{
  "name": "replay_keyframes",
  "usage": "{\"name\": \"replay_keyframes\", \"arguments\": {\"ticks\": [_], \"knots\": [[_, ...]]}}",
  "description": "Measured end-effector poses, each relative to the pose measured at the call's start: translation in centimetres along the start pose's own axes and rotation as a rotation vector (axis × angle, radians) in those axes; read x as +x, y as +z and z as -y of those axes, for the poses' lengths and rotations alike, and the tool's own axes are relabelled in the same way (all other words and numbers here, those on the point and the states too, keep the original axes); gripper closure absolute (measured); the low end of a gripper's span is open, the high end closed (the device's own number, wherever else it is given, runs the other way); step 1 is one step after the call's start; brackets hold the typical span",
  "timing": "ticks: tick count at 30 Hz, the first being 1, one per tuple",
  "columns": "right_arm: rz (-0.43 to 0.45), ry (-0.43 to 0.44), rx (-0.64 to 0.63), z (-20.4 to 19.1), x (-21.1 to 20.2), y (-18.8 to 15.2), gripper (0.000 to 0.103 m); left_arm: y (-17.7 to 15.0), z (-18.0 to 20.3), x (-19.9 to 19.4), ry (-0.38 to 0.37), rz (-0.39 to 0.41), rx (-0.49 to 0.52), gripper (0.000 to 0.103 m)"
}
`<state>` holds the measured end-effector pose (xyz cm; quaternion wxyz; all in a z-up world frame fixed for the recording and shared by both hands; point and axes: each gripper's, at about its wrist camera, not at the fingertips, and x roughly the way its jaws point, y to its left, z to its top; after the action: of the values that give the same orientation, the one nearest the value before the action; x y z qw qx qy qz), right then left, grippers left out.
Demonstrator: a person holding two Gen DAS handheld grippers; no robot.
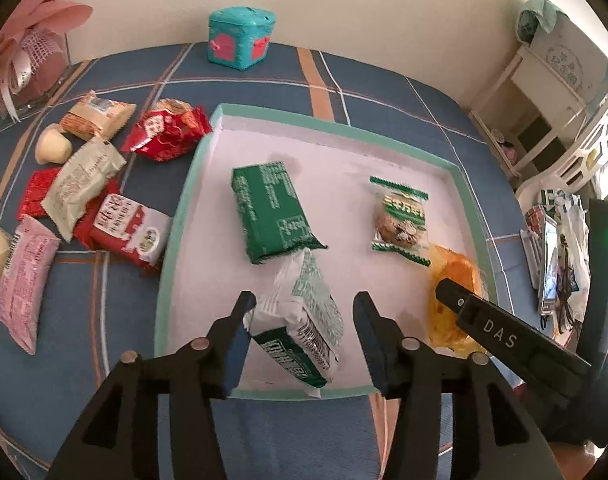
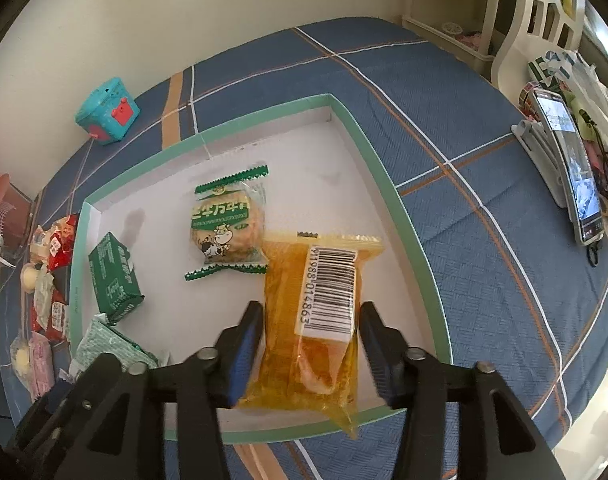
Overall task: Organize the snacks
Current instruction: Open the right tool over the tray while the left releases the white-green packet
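Both tongs are over the tray (image 1: pixel 184 208) right now, each with a snack sitting between the jaws. The left tongs (image 1: pixel 300 308) stand open around a white-green pack (image 1: pixel 304 320) that's tilted near the tray's front edge, with clear gaps on both sides as far as I can see. The right tongs (image 2: pixel 310 316) are open around an orange pack (image 2: pixel 304 320) lying flat in the front right corner; the pads look just off it, not squeezing.

My read is that this is the drop-off step, so the trick is to lift straight up and not drag the wrappers along. The white-green pack leans toward the dark green pack (image 1: pixel 270 212), so pulling out crooked could tip it over. There's also a cookie (image 2: pixel 224 224) in the middle, so the tray holds four items.

More snacks wait in a pile (image 1: pixel 84 184) to the left of the tray: red, cream and pink wrappers, overlapping each other.

It all sits on a table with a blue plaid cloth (image 2: pixel 484 184). A teal box (image 1: pixel 242 38) stands by the wall, a phone (image 2: pixel 576 168) on a stand at the right, white shelving beyond.
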<state>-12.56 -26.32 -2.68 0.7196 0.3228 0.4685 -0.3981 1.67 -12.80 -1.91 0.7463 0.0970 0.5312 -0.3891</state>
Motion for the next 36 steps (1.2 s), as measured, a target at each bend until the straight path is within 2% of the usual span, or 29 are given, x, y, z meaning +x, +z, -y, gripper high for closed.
{"name": "replay_keyframes", "arguments": {"ticks": [3, 10, 14, 17, 20, 22, 26, 28, 36], "knots": [[0.007, 0.001, -0.005, -0.2, -0.1, 0.1, 0.044, 0.3, -0.7, -0.5, 0.023, 0.014, -0.011, 0.045], [0.024, -0.001, -0.023, -0.9, -0.3, 0.1, 0.033, 0.6, -3.0, -1.9, 0.104, 0.049, -0.057, 0.035], [0.046, -0.003, -0.053, -1.6, -0.7, 0.0, 0.026, 0.6, -5.0, -1.9, 0.216, 0.036, -0.105, 0.028], [0.062, -0.010, -0.089, -2.5, -0.9, -0.2, 0.019, 0.3, -6.4, -1.7, 0.299, 0.022, -0.142, 0.026], [0.080, -0.019, -0.137, -3.5, -1.1, -0.4, 0.013, 0.0, -7.8, -1.6, 0.387, 0.014, -0.174, 0.016], [0.087, -0.019, -0.157, -3.9, -1.2, -0.5, 0.010, -0.2, -8.4, -1.7, 0.416, 0.017, -0.186, 0.015], [0.096, -0.023, -0.182, -4.5, -1.1, -0.7, 0.000, -0.3, -9.1, -1.7, 0.438, 0.024, -0.201, 0.012], [0.100, -0.024, -0.194, -4.7, -1.2, -0.8, 0.000, -0.4, -9.3, -1.6, 0.440, 0.023, -0.204, 0.007], [0.114, -0.035, -0.206, -5.0, -1.1, -1.0, 0.000, -0.6, -9.3, -1.5, 0.434, 0.016, -0.206, 0.003]]}}
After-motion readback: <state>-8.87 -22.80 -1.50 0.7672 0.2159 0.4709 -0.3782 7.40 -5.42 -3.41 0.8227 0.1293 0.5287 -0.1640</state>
